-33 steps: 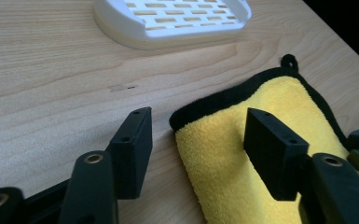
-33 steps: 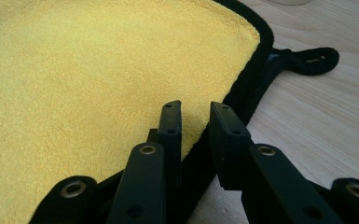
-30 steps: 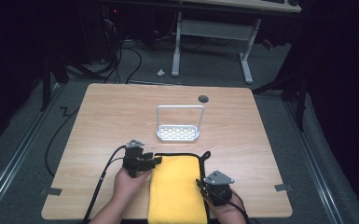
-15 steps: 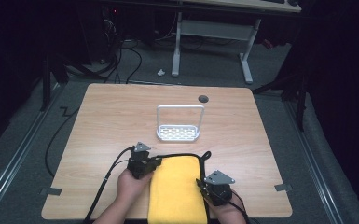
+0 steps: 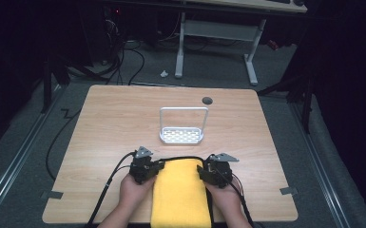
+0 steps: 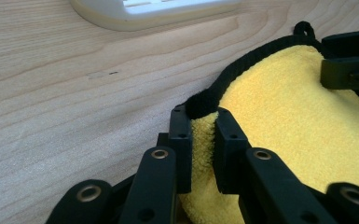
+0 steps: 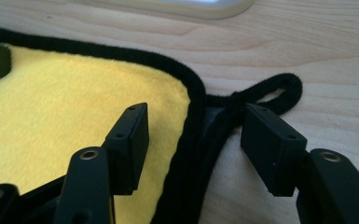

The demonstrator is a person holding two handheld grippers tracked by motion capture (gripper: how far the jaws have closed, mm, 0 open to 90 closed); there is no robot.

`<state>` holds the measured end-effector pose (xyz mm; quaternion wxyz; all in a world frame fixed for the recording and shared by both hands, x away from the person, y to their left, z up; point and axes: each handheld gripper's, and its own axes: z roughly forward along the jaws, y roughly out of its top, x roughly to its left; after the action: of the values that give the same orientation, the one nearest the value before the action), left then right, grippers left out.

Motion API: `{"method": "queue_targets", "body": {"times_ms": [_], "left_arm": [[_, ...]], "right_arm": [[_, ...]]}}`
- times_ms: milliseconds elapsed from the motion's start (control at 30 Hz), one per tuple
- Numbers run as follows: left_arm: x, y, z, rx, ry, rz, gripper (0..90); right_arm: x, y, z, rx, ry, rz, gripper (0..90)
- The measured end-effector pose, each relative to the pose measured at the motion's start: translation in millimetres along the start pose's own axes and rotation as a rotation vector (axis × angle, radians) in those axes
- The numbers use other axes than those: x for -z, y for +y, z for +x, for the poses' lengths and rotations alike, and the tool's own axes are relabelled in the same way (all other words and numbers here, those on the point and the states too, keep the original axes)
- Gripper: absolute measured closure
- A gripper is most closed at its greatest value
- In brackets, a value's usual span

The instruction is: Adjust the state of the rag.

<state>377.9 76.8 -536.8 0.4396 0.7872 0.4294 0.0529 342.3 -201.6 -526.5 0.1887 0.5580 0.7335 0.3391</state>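
Yellow towel [image 5: 180, 197] lies folded at the table's [image 5: 104, 128] near edge, between both hands. Left gripper [image 6: 200, 135] is clamped on its black-trimmed corner. Right gripper [image 7: 193, 144] jaws just opened, straddling the other corner's edge, pads clear.

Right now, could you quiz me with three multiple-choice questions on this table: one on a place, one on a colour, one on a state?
1. Where is the white rack?
A. beyond the towel, mid-table
B. on the towel
C. on the floor

2. What colour is the towel edging?
A. white
B. black
C. red

3. How are the grippers?
A. both open
B. both shut on the towel
C. left gripper shut on the towel, right gripper open

Answers: 1 A, the high view shows the rack standing apart, farther up the table. 2 B, a black border with a loop rims the yellow cloth. 3 C, the left pads pinch a corner; the right jaws have just been opening and stand astride the edge.
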Motion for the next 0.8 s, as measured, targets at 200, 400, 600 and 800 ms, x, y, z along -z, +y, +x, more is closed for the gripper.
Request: {"method": "queue_targets", "body": {"times_ms": [200, 400, 600, 800], "left_arm": [[0.1, -0.5, -0.6, -0.003, 0.0, -0.002, 78.9], [0.1, -0.6, -0.7, -0.003, 0.0, -0.003, 78.8], [0.8, 0.0, 0.0, 0.002, -0.002, -0.003, 78.8], [6.7, 0.2, -4.2, -0.007, 0.022, -0.037, 80.9]], "right_arm": [[-2.0, 0.6, 6.6, 0.052, -0.007, -0.002, 63.2], [-2.2, -0.4, 9.7, 0.087, 0.029, -0.006, 79.6], [2.0, -2.3, 12.7, 0.151, 0.01, -0.053, 81.7], [11.4, -3.1, 15.1, 0.175, 0.014, -0.123, 81.5]]}}
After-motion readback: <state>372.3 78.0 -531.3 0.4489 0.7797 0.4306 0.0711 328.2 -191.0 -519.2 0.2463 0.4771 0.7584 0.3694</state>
